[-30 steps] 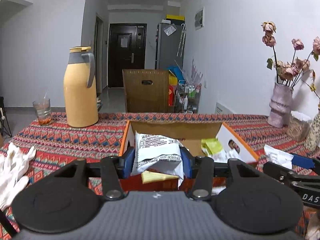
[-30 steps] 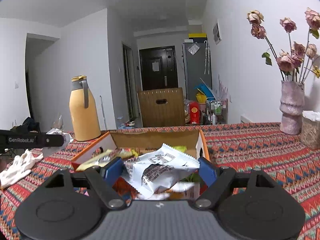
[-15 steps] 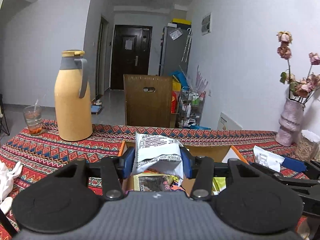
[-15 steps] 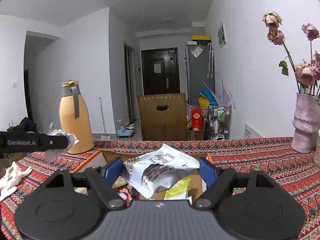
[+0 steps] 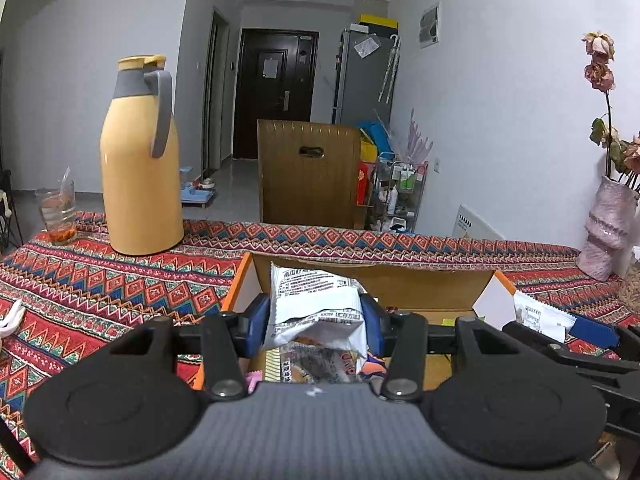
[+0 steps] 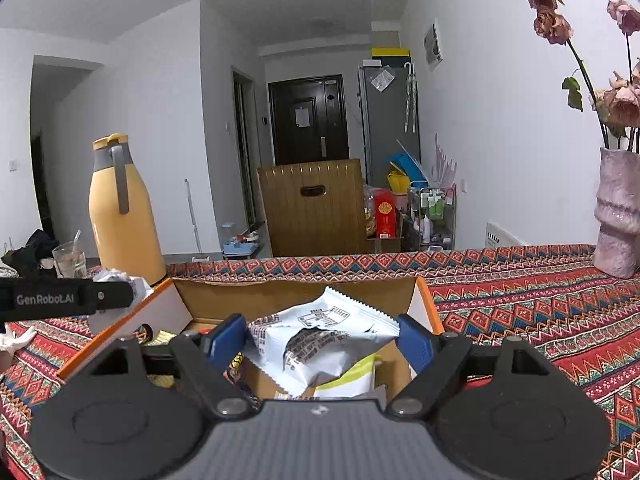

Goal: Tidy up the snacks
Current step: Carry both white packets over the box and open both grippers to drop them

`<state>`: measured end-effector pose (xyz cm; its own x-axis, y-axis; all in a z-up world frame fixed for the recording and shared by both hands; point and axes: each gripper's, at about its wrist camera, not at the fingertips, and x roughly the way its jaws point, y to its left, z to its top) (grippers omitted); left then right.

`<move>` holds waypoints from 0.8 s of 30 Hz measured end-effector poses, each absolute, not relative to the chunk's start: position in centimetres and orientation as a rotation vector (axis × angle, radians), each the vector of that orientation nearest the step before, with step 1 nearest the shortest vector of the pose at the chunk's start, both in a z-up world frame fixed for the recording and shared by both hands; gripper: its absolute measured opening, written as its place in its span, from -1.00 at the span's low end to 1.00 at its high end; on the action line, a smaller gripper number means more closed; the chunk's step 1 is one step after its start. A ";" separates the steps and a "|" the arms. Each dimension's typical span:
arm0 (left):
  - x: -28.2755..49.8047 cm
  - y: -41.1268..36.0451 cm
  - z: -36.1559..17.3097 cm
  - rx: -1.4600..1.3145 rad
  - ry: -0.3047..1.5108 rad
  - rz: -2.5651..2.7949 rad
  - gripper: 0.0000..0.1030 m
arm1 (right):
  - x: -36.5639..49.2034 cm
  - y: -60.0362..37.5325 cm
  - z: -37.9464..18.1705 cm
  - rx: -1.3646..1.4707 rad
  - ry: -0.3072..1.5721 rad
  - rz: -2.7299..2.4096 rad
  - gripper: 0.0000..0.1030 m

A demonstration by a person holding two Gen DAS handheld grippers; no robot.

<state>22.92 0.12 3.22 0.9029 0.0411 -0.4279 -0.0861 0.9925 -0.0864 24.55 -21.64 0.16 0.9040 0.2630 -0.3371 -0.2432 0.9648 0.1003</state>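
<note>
Left gripper clamps a white packet between its blue pads, above the box. Right gripper holds a second packet, jaws wider, over the same box. Box contains assorted snacks. Only the left view shows both grippers' packets; the right view shows a green-white pouch inside.

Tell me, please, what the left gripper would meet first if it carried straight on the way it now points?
Most likely the inside of the open cardboard box. The left gripper, jaws shut on a white snack packet, aims slightly downward at the box's far wall, with loose snack packs beneath. Depth is hard to judge.
</note>
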 end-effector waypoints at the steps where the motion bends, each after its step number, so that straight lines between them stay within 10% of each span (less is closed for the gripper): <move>1: 23.0 0.3 3.1 -0.107 0.443 0.066 -0.06 | 24.6 -21.6 0.0 0.059 0.360 0.267 0.57; 10: 23.6 0.2 2.2 -0.106 0.482 0.052 0.00 | 25.3 -20.9 -1.2 0.056 0.393 0.259 0.60; 17: 22.7 0.7 2.9 -0.125 0.436 0.104 1.00 | 25.2 -22.2 -1.1 0.123 0.404 0.253 1.00; 24: 22.2 0.6 3.2 -0.132 0.412 0.116 1.00 | 24.4 -22.3 -0.7 0.127 0.393 0.260 1.00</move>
<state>22.17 0.63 3.19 0.9101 0.0855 -0.4055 -0.1389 0.9848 -0.1041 24.45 -22.32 -0.73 0.8912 0.2741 -0.3615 -0.2252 0.9590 0.1720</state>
